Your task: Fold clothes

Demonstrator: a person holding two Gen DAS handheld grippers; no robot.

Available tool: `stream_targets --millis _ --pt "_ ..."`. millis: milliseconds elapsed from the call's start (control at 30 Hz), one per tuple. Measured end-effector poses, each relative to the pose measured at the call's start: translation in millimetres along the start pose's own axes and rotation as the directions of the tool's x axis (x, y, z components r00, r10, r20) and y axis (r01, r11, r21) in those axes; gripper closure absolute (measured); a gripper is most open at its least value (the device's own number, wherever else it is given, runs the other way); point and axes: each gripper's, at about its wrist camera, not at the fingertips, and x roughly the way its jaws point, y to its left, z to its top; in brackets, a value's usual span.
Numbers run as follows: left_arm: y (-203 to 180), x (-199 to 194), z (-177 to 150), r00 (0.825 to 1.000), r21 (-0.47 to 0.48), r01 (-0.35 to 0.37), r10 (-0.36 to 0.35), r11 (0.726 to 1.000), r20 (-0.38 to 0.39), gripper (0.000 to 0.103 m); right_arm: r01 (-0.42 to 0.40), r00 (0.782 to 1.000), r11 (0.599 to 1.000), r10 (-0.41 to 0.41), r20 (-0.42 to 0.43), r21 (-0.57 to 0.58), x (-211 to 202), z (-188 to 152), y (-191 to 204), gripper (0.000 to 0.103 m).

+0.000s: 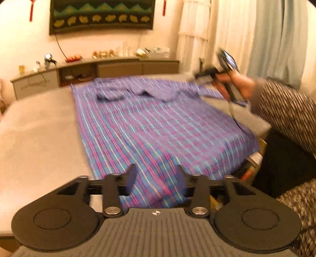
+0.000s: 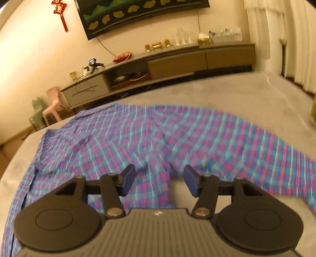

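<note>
1 plaid shirt (image 1: 150, 126) in blue, purple and pink is shown spread flat on a grey padded surface (image 1: 39, 134), its collar end toward the far edge and its hem at the near edge, where the cloth reaches the near right corner. In the right wrist view 1 sleeve (image 2: 256, 150) is seen extended sideways toward the right edge; the flat spread is judged to be the preparation for folding, no fold being visible yet. 2 grippers are counted. The left gripper (image 1: 157, 178) is held just above the hem with its jaws apart; cloth lies beneath the gap, and no pinch is seen. The right gripper (image 2: 159, 179) is likewise shown with jaws apart over the body of the shirt, where sleeve meets side, nothing being clamped. In the left wrist view the right gripper is carried by 1 hand (image 1: 241, 85) in a striped sleeve, blurred, near the far right of the shirt. Beyond the surface, 1 long low cabinet (image 2: 177, 61) stands against the wall beneath 1 dark wall hanging (image 1: 101, 15).
</note>
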Motion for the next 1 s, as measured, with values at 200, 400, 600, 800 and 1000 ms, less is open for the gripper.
stream_targets --millis 200,400,600,800,1000 --pt "-1 38 67 0.994 -0.089 -0.101 0.103 0.991 0.027 0.041 -0.153 0.988 0.988 0.153 -0.037 -0.007 26 1 18 0.041" --pt "-25 145 138 0.997 -0.149 -0.063 0.056 0.987 -0.051 0.029 -0.193 0.978 0.98 0.188 -0.096 -0.052 52 9 36 0.063" --pt "-63 244 205 0.995 -0.208 0.011 -0.031 0.978 -0.094 0.028 -0.009 0.995 0.996 0.001 0.098 0.086 -37 27 -57 0.042" --pt "-120 304 243 0.986 -0.227 0.106 -0.132 0.968 -0.102 0.02 0.468 0.883 0.88 -0.47 0.0 0.083 -63 -9 -172 0.038" --pt "-161 345 244 0.964 -0.271 0.144 -0.196 0.952 -0.178 0.02 0.408 0.913 0.913 -0.407 -0.015 0.022 -58 -18 -177 0.084"
